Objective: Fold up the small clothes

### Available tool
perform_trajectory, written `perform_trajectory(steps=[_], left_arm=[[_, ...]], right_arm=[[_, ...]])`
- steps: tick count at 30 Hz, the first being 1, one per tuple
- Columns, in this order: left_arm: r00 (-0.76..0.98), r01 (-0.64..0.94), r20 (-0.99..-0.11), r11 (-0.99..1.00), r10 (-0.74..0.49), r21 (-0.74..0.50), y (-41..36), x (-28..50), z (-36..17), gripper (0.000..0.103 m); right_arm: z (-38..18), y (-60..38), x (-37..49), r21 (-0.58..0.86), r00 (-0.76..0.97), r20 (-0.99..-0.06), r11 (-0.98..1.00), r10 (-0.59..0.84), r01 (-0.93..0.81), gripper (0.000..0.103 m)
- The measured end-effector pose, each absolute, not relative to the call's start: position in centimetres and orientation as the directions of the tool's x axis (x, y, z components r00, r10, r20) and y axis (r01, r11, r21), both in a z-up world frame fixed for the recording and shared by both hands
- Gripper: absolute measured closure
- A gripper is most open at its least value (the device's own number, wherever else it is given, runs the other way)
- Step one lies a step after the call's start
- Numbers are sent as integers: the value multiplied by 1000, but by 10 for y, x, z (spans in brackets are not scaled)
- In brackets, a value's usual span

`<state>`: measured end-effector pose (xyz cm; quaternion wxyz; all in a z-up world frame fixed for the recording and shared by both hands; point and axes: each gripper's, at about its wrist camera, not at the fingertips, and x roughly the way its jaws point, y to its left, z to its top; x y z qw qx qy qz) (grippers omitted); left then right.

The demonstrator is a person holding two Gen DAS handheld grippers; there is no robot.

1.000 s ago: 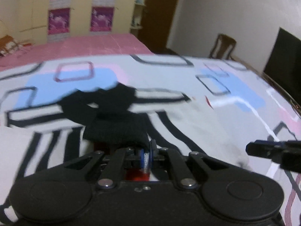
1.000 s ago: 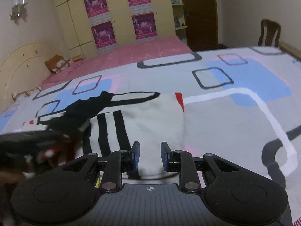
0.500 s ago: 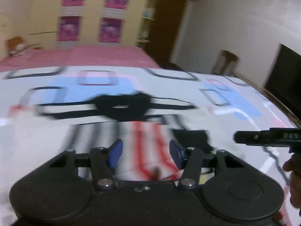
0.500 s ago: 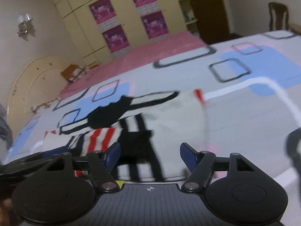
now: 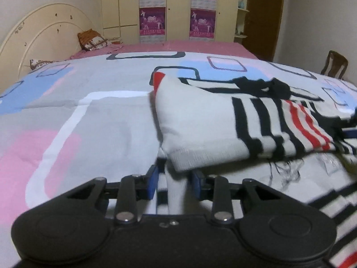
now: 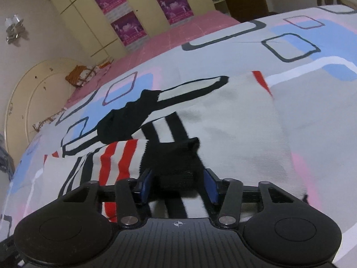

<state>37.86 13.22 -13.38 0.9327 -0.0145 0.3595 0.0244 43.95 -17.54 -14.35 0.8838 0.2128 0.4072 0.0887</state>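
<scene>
Item: white knit sweater [image 5: 200, 120] with black and red stripes, partly folded, lying on the bed [image 5: 89, 116] over a patterned cover. Left gripper [image 5: 175, 179]: jaws just closing, white hem between the blue pads, contact unclear. Right gripper [image 6: 177, 182]: jaws just closing around a black cuff [image 6: 176, 163], contact unclear. Purple posters [image 5: 152, 20] on the wardrobe; writing unreadable.

You have no legible writing to go by here. The magenta posters [image 5: 152, 20] on the cupboard doors [image 5: 178, 9] carry lines of print, but they are too small and blurred for you to read. The right gripper's housing shows only a small crosshair mark [image 6: 177, 223], with no letters or numbers.
</scene>
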Motion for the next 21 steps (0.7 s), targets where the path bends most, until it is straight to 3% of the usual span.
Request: perform_trajectory(steps=[1, 3, 8, 12, 15, 17, 18, 20, 21], left_arm=[[753, -53, -657, 998, 27, -21, 135, 383, -133, 71], [766, -58, -642, 998, 25, -30, 141, 392, -132, 76], [759, -81, -651, 989, -20, -125, 159, 393, -141, 79], [744, -76, -667, 987, -36, -139, 160, 389, -143, 79], [732, -51, -680, 992, -45, -120, 159, 388, -143, 79], [715, -23, -695, 993, -67, -119, 160, 387, -142, 71], [705, 0, -703, 992, -92, -130, 162, 385, -140, 67], [715, 13, -689, 988, -115, -152, 170, 374, -131, 47], [753, 12, -649, 987, -113, -158, 175, 364, -124, 47]], right_arm=[[-145, -172, 441, 441, 648, -688, 897, 327, 16, 79], [-146, -166, 441, 424, 642, -696, 906, 321, 6, 93], [-115, -153, 408, 325, 739, -614, 942, 276, -81, 95], [-145, -148, 408, 266, 672, -706, 963, 222, -38, 94], [-146, -147, 404, 273, 681, -700, 962, 216, -24, 94], [-144, -147, 402, 266, 676, -706, 964, 212, -25, 94], [-141, -147, 403, 265, 675, -707, 964, 210, -22, 90], [-127, -153, 396, 246, 719, -675, 969, 163, 11, 50], [-119, -156, 393, 249, 750, -642, 968, 160, 6, 50]])
